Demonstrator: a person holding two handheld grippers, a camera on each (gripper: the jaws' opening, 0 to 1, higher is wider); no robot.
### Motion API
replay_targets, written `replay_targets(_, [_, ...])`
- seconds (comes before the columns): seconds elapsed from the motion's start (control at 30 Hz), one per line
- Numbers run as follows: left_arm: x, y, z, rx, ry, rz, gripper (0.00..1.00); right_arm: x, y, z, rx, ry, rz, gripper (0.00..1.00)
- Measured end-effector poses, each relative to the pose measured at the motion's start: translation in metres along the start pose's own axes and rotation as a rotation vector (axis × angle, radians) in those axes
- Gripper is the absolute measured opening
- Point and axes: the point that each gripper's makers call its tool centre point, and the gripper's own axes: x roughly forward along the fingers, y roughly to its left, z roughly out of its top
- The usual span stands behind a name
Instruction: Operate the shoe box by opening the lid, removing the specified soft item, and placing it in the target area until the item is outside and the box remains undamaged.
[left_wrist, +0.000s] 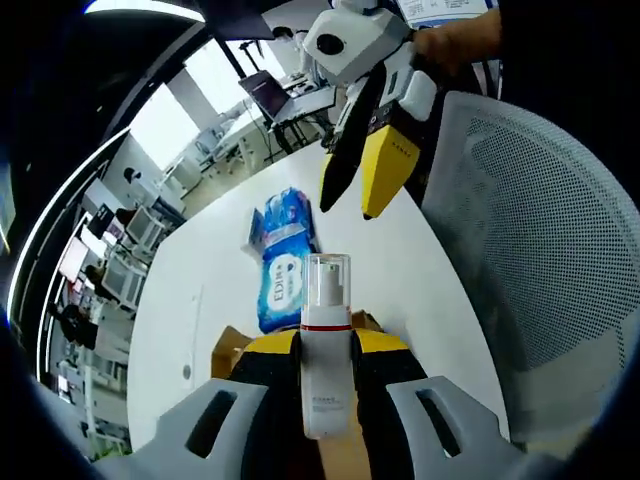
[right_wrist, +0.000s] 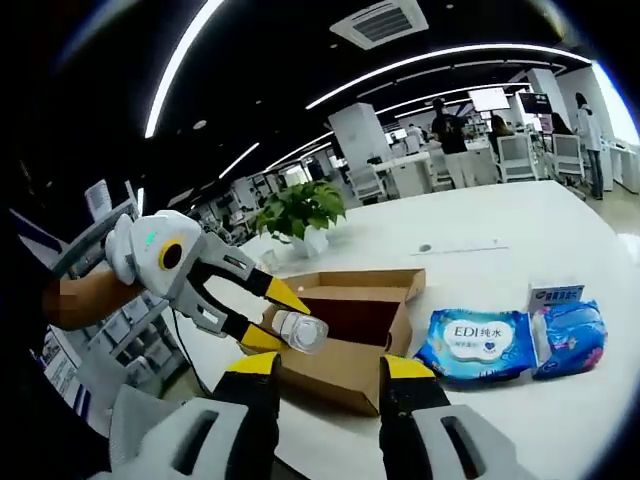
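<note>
The left hand-held gripper (left_wrist: 327, 385) clamps the pump bottle (left_wrist: 326, 345) above the shoe box (right_wrist: 345, 345) (lid open) for removal, while the right hand-held gripper (right_wrist: 330, 375) waits with jaws apart.

A blue wipes pack (right_wrist: 477, 343) lying on the white desk (right_wrist: 560, 240) carries a white oval label reading "EDI" followed by two Chinese characters, 纯水; in the left gripper view the same wipes pack (left_wrist: 282, 280) shows "EDI" running sideways on its label. The pump bottle (left_wrist: 326, 350) between the left jaws has small dark print low on its white body, too fine to read. The small blue-and-white box (right_wrist: 556, 296) beside the packs bears lettering that is likewise illegible.
</note>
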Motion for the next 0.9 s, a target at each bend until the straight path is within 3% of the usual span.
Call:
replay_targets(0.57, [0.011, -0.005, 0.019, 0.075, -0.049, 0.019, 0.19, 0.024, 0.011, -0.002, 0.027, 0.044, 0.050, 0.24])
replay_targets(0.9, [0.012, -0.003, 0.027, 0.101, -0.085, 0.045, 0.19, 0.029, 0.008, -0.002, 0.105, 0.045, 0.071, 0.21])
